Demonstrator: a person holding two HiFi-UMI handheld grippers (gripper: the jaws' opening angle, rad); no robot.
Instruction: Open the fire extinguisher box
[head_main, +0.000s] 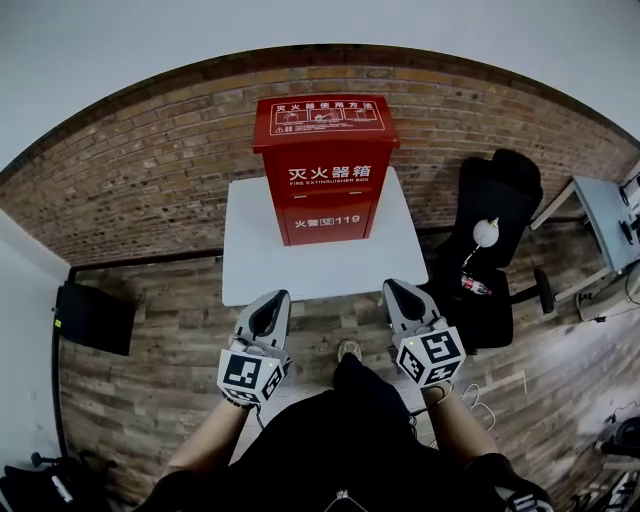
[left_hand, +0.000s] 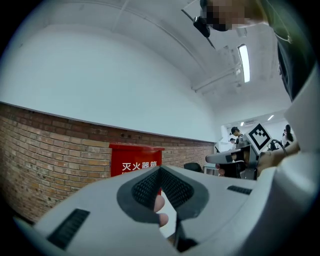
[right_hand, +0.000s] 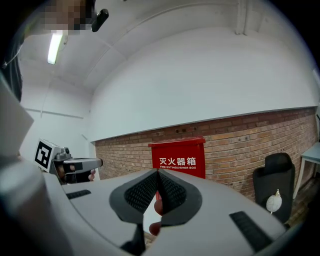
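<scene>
A red fire extinguisher box (head_main: 325, 165) with white lettering stands closed on a white table (head_main: 250, 260) against the brick wall. It shows ahead of both grippers too, as the box (left_hand: 135, 161) in the left gripper view and the box (right_hand: 179, 157) in the right gripper view. My left gripper (head_main: 272, 300) is shut and empty, held near the table's front edge. My right gripper (head_main: 402, 292) is shut and empty as well, at the table's front right corner. Neither touches the box.
A black office chair (head_main: 495, 240) with a white object on it stands right of the table. A desk (head_main: 605, 215) is at the far right. A dark flat panel (head_main: 92, 318) leans by the left wall. The floor is wood planks.
</scene>
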